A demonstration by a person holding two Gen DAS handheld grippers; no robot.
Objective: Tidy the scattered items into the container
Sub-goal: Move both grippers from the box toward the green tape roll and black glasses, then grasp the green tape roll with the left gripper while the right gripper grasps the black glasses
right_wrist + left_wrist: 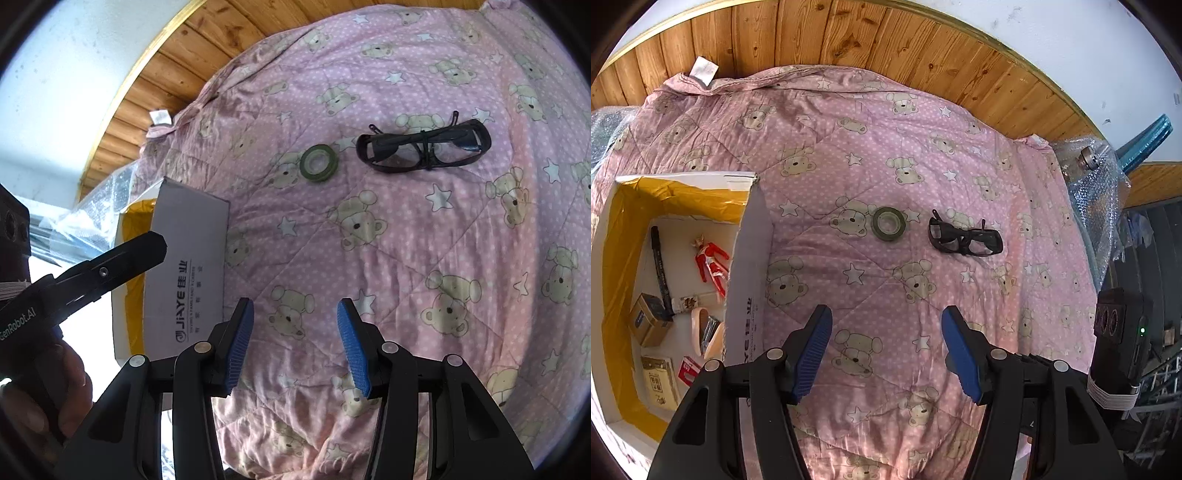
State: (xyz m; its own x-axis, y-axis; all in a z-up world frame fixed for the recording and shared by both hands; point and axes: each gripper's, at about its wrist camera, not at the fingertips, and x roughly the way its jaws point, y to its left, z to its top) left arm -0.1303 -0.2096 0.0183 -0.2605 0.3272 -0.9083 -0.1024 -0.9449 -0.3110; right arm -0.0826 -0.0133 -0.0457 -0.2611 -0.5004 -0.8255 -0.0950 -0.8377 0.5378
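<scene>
Nearest, the left gripper (pixel 886 350) and right gripper (pixel 295 343) hover over a pink bear-print quilt (pixel 886 288), blue fingers spread wide, holding and touching nothing. Left, the white cardboard box (pixel 748 258) is partly cut off, its small contents hard to identify beyond a red figurine (pixel 711 264). Farther off, a green tape roll (pixel 888 223) lies just beside black glasses (pixel 964 240).
</scene>
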